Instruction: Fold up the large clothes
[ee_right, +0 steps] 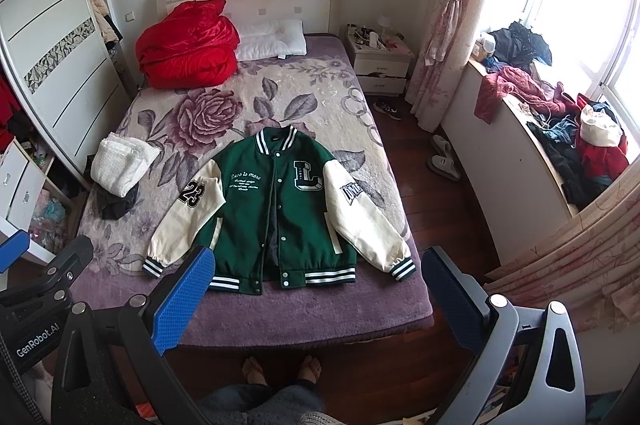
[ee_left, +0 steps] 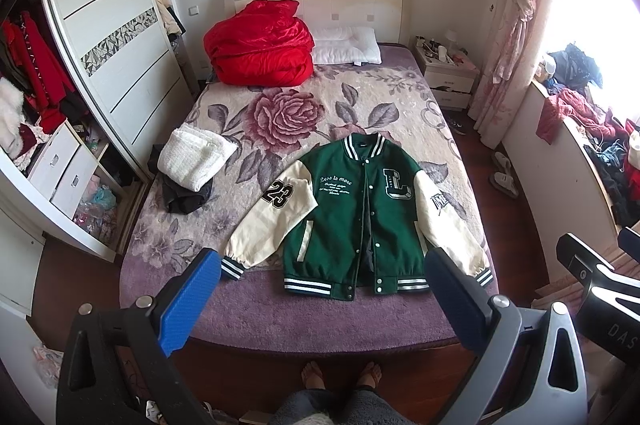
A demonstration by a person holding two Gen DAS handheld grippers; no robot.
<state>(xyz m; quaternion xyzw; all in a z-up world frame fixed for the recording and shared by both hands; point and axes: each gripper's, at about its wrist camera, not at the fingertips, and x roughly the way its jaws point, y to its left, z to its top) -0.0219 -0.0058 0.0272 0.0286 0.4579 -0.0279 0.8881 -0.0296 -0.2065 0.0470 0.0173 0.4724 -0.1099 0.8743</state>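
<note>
A green varsity jacket (ee_left: 352, 213) with cream sleeves lies flat, front up, at the near end of the bed, both sleeves spread out to the sides. It also shows in the right wrist view (ee_right: 276, 209). My left gripper (ee_left: 324, 265) is open and empty, held high above the foot of the bed, well clear of the jacket. My right gripper (ee_right: 318, 263) is open and empty too, at a similar height. The right gripper's body shows at the right edge of the left wrist view (ee_left: 592, 265).
The bed (ee_left: 280, 309) has a floral blanket. A red quilt (ee_left: 260, 45) and white pillow (ee_left: 348, 45) lie at the head. Folded white and dark clothes (ee_left: 192, 165) sit at the left edge. A wardrobe (ee_left: 100, 45) stands left; a cluttered window ledge (ee_right: 560, 129) right. My feet (ee_left: 340, 375) stand at the bed's foot.
</note>
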